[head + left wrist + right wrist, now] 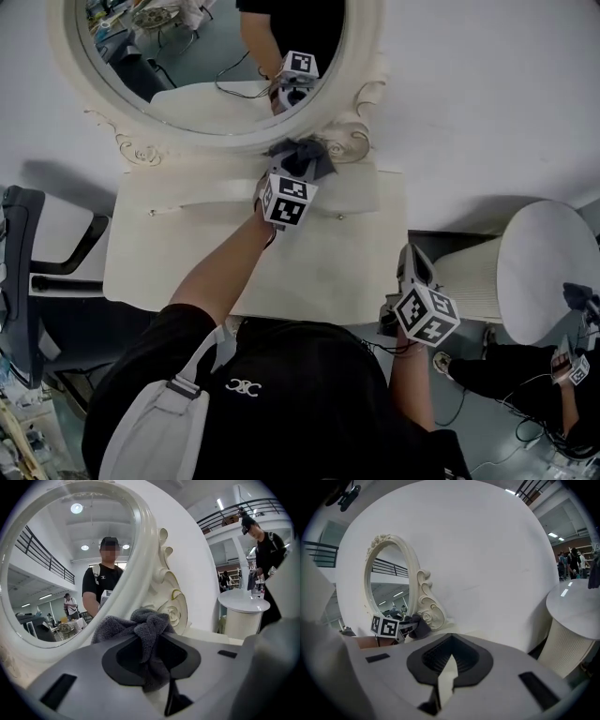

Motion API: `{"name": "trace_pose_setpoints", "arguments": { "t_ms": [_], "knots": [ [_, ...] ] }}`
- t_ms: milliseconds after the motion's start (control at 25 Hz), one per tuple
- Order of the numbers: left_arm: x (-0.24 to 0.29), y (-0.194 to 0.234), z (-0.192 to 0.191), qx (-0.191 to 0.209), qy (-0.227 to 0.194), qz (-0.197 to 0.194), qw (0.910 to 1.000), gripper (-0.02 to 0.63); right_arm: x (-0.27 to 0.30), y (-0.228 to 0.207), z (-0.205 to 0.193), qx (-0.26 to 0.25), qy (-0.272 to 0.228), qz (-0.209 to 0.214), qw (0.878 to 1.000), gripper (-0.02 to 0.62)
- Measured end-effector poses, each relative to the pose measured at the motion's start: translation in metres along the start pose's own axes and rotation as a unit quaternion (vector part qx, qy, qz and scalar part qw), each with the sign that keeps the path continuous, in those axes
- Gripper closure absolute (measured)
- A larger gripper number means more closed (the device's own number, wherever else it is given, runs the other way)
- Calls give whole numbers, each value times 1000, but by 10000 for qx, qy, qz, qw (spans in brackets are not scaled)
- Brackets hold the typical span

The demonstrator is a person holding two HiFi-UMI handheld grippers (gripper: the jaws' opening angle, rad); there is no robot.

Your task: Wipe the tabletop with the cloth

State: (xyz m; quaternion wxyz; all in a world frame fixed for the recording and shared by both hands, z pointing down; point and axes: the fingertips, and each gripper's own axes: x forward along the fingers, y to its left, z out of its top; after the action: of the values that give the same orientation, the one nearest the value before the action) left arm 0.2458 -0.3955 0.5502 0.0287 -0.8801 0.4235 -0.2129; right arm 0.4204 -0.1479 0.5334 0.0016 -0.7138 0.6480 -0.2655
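A dark grey cloth is bunched at the back of the cream tabletop, right against the carved base of the oval mirror. My left gripper is shut on the cloth, which bulges out between its jaws in the left gripper view. My right gripper hovers off the table's right front corner, jaws closed with nothing between them. The right gripper view shows the cloth and the left gripper's marker cube beside the mirror's scroll.
A round white pedestal table stands close on the right. A black chair stands at the left of the table. A person is at the lower right. A white wall runs behind the mirror.
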Motion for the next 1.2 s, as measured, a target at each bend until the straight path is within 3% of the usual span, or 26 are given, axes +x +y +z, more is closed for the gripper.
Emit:
{"name": "trace_pose_setpoints", "arguments": {
  "t_ms": [200,360,600,1000,1200],
  "knots": [
    [7,-20,23,-84,-154,25,9998,508,-2,-25,1,39,97,35,9999,591],
    [9,-21,17,-256,-150,101,9995,508,2,-40,7,157,102,74,9998,591],
    [6,-29,8,-195,-131,211,9995,508,1,-42,10,160,55,180,9997,591],
    [19,-67,-1,-2,153,-82,9998,508,-8,-62,9,382,39,77,9992,591],
    [33,-99,10,359,208,-453,9981,508,-12,-64,8,426,39,56,9991,591]
  ]
}}
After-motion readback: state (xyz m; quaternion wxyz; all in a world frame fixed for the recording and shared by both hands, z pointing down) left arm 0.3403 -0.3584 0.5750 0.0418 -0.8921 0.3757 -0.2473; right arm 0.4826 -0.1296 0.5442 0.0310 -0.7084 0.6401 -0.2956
